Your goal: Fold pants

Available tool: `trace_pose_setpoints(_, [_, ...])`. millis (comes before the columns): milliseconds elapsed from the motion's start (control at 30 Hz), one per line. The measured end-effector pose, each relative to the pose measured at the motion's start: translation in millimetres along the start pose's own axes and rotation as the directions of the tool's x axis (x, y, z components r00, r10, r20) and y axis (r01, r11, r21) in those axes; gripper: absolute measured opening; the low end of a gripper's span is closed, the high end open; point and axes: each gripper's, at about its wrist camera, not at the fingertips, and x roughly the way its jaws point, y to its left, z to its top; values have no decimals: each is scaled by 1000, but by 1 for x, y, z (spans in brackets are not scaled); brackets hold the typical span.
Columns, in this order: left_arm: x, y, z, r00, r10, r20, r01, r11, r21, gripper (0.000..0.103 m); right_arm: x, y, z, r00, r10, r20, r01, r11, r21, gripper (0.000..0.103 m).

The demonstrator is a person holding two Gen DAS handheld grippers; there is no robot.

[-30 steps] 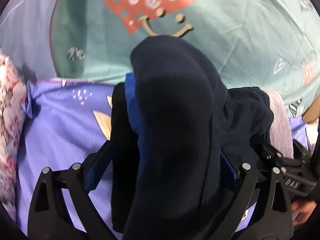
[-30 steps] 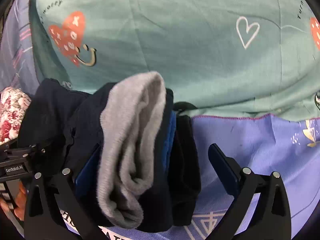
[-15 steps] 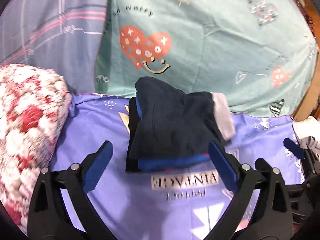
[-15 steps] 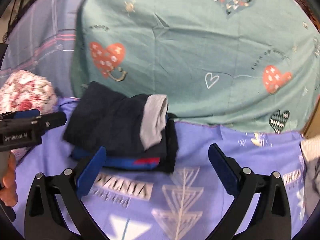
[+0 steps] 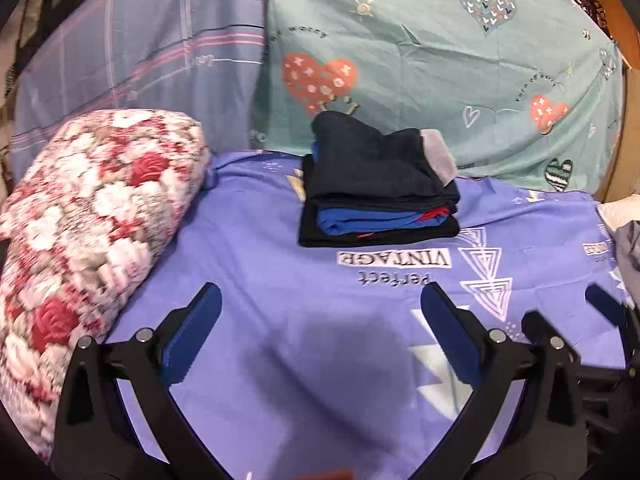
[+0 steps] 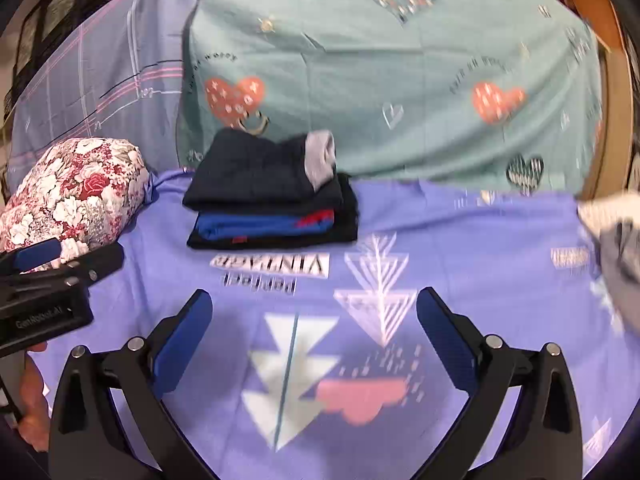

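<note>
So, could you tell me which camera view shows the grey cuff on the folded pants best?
The right wrist view: there the grey cuff faces the camera, folded over the top of the dark pants. The left wrist view shows it only as a narrow strip at the stack's far right corner.

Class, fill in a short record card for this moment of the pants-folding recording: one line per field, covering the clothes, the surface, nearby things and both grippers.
Clothes: folded dark pants with a grey cuff on top of a stack, above a blue garment and a black one
Surface: purple printed sheet
Behind: teal heart-print cover
Beside the stack: floral pillow
Left gripper: open, holding nothing
Right gripper: open, holding nothing
Contact: neither gripper touches the stack
</note>
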Motion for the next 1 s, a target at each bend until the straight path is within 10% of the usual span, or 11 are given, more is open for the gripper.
trace_pose_setpoints(1000, [47, 25, -54, 991, 11, -137, -21, 998, -67, 101, 21, 17, -60, 999, -16, -36, 14, 998, -65, 102])
